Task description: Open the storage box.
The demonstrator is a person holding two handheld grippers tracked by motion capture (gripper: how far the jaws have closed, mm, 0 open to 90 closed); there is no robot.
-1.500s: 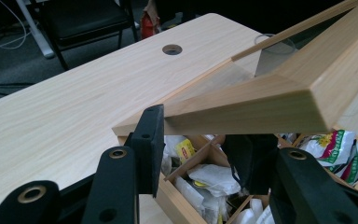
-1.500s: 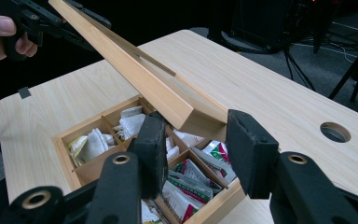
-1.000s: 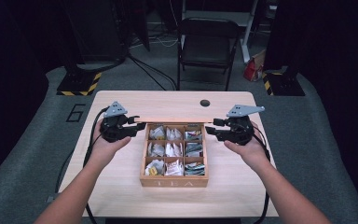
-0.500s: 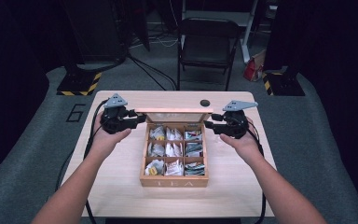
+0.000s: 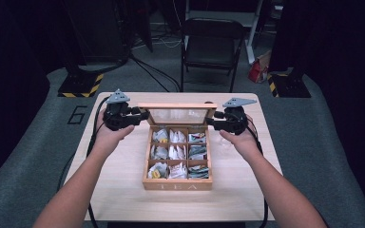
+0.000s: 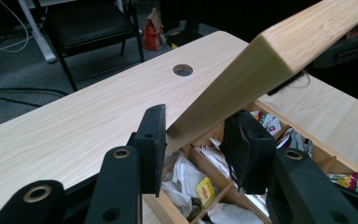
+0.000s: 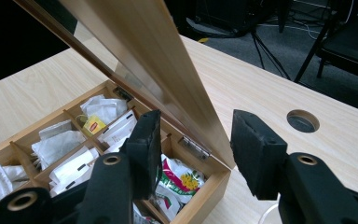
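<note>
- Tea box [image 5: 177, 183] centre of the high view on the tabletop [image 5: 123, 190]; its lid [image 5: 177, 115] is raised near upright at the box's far edge.
- Left gripper [image 5: 138, 117] at the lid's left end, right gripper [image 5: 212, 121] at its right end; both sets of jaws spread, straddling the lid edge, not clamped.
- Judged: opening mostly done; left is tipping the lid fully back and letting go.
- Count: one box, one lid, nine compartments, all holding tea bags [image 5: 177, 153]; two grippers.

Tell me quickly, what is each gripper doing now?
Left gripper: open, jaws either side of the lid.
Right gripper: open, jaws astride the lid's edge.
</note>
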